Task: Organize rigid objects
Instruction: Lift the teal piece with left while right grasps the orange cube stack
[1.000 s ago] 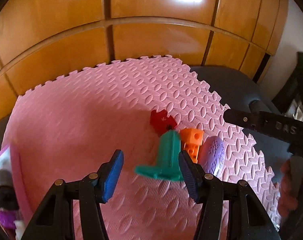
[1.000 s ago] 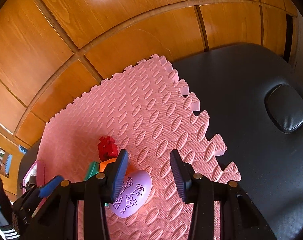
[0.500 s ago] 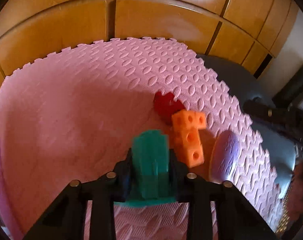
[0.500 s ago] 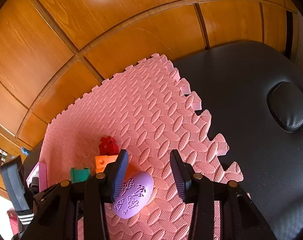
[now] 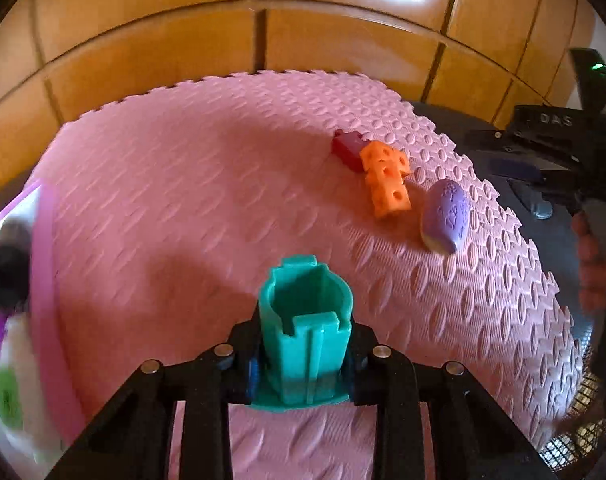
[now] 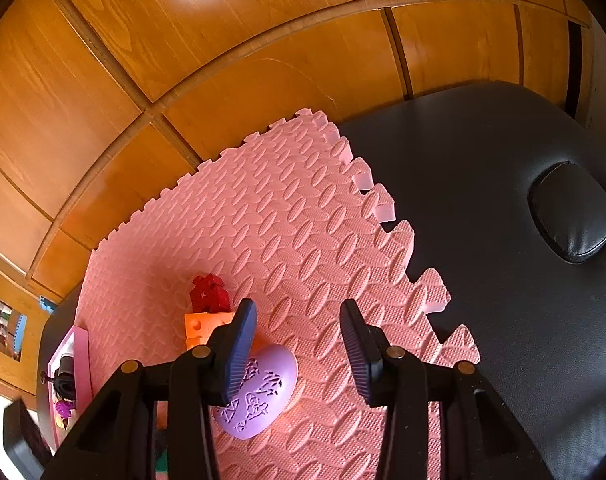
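My left gripper (image 5: 303, 364) is shut on a teal tower-shaped piece (image 5: 305, 324), held above the pink foam mat (image 5: 183, 208) with its hollow top facing the camera. Farther right on the mat lie a red piece (image 5: 346, 147), an orange block with holes (image 5: 386, 178) and a lilac oval shell (image 5: 445, 216). In the right wrist view my right gripper (image 6: 299, 356) hangs open over the mat with nothing between its fingers. The lilac shell (image 6: 259, 392) lies just below its left finger, with the orange block (image 6: 205, 326) and red piece (image 6: 209, 294) beyond.
A pink tray (image 5: 43, 280) with small toys stands at the mat's left edge, also the pink tray (image 6: 75, 364) in the right view. Black padded upholstery (image 6: 503, 240) with a raised cushion (image 6: 571, 212) lies right of the mat. Wooden panelling (image 6: 223, 40) rises behind. A hand (image 5: 595, 256) holds the right gripper.
The left gripper closed on the teal piece, which had lain on the mat, and lifted it, swinging left toward the pink tray. The right gripper has stayed still and open.
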Demonstrator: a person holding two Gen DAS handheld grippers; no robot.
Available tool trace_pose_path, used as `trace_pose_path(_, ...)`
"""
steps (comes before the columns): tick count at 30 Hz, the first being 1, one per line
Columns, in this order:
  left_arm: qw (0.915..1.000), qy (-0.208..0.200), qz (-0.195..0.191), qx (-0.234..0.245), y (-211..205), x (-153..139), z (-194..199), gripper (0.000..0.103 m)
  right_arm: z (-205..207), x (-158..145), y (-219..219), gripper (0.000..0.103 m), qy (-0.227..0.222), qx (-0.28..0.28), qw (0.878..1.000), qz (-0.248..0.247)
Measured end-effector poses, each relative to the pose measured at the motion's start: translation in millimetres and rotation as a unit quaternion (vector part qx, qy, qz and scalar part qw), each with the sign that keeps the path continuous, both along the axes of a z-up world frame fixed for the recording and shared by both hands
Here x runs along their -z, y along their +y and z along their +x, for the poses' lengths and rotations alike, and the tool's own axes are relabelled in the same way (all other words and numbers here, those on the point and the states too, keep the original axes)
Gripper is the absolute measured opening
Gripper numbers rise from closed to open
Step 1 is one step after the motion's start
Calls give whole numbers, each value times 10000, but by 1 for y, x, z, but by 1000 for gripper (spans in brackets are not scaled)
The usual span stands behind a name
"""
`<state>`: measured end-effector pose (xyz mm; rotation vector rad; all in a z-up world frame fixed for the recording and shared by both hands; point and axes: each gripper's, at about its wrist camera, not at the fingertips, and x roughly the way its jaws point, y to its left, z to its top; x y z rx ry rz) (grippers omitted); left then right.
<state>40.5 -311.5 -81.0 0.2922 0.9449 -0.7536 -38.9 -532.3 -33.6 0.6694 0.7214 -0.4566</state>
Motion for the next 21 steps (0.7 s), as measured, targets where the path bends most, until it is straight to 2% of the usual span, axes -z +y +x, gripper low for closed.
trace_pose_path(5,9998,-94,-168,-106,24,2,-14,30,7,1,9,43,-16,-295,9996,7)
trace_pose_path(13,9994,-205,-266,-96,28,2,-19,31,27,-3,41,43,-36,-1094,9936,-262)
trace_pose_path(15,9993,-179,-302,-96,30,2,-19,31,37,-1,51,44,143,-1290,9907,-405)
trace_pose_path(19,9991,-120,-388,-101,33,1,-18,31,55,8,57,58,476,-1456,9873,-433)
trace_pose_path(21,9990,-104,-423,-103,34,1,-18,31,65,11,61,59,654,-1569,9844,-456)
